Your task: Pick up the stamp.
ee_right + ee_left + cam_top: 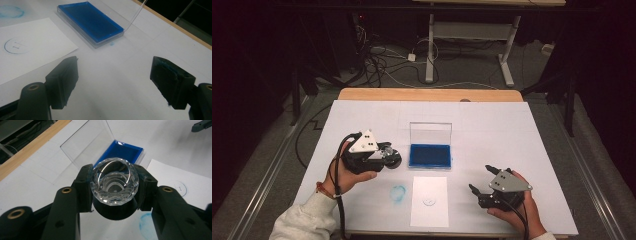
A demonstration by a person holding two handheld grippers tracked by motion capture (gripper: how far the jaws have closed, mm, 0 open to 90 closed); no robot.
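The left gripper (384, 154) pinches a clear-handled stamp (114, 181), its dark base hanging above the white table (512, 135). The open blue ink pad (430, 155) lies just to its right, and the paper sheet (429, 201) nearer the person. The right gripper (479, 187), jaws spread and empty, rests well apart.

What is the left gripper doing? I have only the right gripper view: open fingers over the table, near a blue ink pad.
Observer: The left gripper is shut on a stamp with a faceted clear handle.
Operator: Where is it?
Observer: In the high view, just left of the ink pad.
Operator: And where on the table is mine?
Observer: The right gripper is near the front edge, to the right of the paper sheet.
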